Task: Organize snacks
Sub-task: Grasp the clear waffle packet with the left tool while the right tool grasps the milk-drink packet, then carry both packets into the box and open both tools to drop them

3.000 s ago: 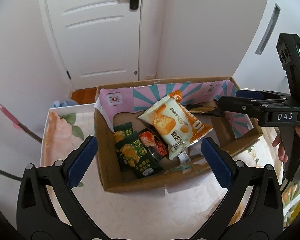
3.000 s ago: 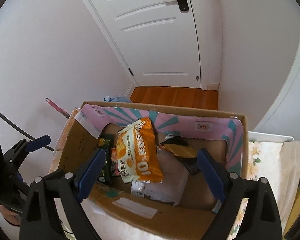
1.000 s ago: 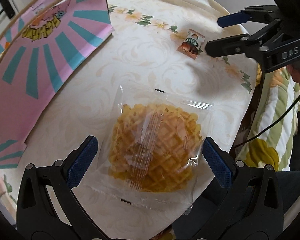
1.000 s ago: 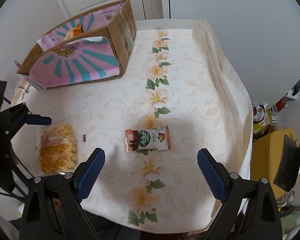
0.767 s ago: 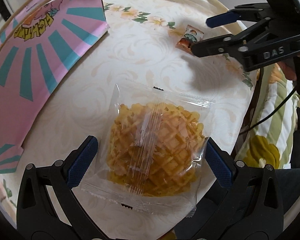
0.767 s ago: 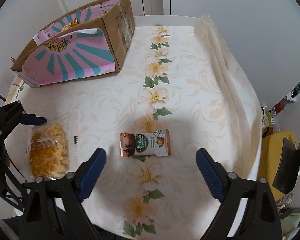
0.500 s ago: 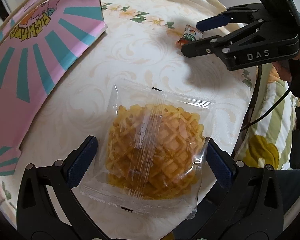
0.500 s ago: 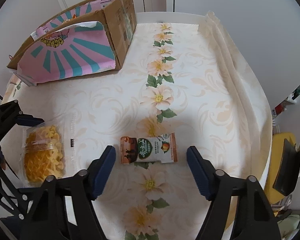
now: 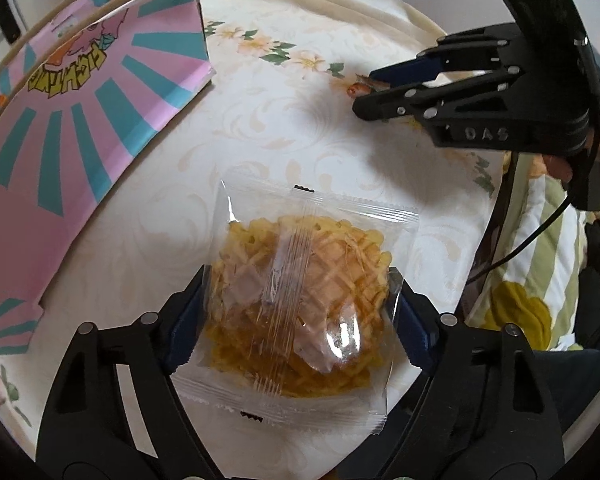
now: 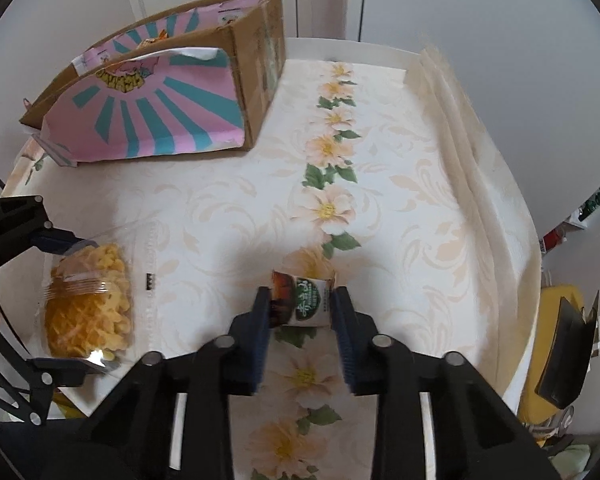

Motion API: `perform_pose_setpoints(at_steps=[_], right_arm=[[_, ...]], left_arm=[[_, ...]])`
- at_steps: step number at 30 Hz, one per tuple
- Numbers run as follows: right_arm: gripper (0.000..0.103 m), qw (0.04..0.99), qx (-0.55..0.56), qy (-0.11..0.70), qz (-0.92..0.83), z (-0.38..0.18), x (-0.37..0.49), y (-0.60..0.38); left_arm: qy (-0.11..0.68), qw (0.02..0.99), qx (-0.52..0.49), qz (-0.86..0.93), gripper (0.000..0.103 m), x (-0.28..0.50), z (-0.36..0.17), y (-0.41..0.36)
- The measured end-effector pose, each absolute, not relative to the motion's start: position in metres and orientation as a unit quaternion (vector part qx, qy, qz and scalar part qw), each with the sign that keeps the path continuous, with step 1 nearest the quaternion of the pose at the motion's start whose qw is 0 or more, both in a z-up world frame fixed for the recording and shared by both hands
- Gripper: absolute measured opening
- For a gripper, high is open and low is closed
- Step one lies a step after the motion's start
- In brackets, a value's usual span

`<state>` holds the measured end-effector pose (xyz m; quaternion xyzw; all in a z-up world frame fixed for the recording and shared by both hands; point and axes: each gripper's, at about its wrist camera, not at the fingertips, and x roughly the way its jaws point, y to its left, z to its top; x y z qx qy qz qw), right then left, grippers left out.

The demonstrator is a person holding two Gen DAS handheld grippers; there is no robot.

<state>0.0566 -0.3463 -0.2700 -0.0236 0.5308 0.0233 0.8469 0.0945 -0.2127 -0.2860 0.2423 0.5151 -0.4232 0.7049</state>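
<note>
1. Now the waffle packet [image 9: 300, 308], lying flat on the tablecloth [image 9: 292, 128], is clamped at its sides by the left gripper [image 9: 296, 312], whose jaws have just been closing.
2. Likewise, the small snack pouch [image 10: 302, 300] is pinched end to end along its long axis by the right gripper [image 10: 300, 312], also just closing.
3. From both, the cardboard box [image 10: 256, 80] is well apart, towards the door.

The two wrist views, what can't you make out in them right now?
- Box contents: in the right wrist view its pink flap hides all but an orange scrap; in the left wrist view the edge cuts the box off.
- Small packet: print too small and blurred to read; in the left wrist view the right gripper hides most of it.
- Waffle bag: its near end lies behind the left gripper fingers.
</note>
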Motion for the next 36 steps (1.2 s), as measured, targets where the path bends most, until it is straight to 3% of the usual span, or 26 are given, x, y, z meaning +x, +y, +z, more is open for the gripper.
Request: perform_pose_setpoints(at_steps=[18, 36], right_arm=[[0.025, 0.86, -0.001, 0.509, 0.039, -0.247, 0.057, -0.347], [0.025, 0.898, -0.03, 0.424, 0.112, -0.144, 0.079, -0.323]], left_arm=[[0.497, 0.746, 0.182, -0.403, 0.079, 0.102, -0.236, -0.188], [0.401, 0.859, 0.096, -0.304, 0.079, 0.133, -0.111, -0.133]])
